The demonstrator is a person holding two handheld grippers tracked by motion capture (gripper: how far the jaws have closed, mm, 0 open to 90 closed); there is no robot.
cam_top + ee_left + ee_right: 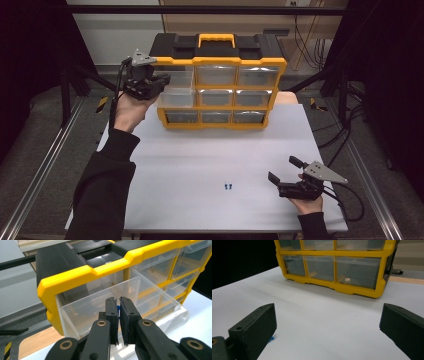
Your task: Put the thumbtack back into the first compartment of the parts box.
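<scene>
drawer (pixel 100 307) pulled out; left tool (pixel 119 312) pinches blue piece (pixel 118 308) above it, right tool (pixel 286 176) wide.

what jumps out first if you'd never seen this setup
The yellow and black drawer organizer at the table's far edge, with its top-left clear drawer pulled out. The left gripper hangs over that drawer, shut on a small blue part. Nearer the person, two more blue parts lie on the white table beside the open right gripper.
</scene>
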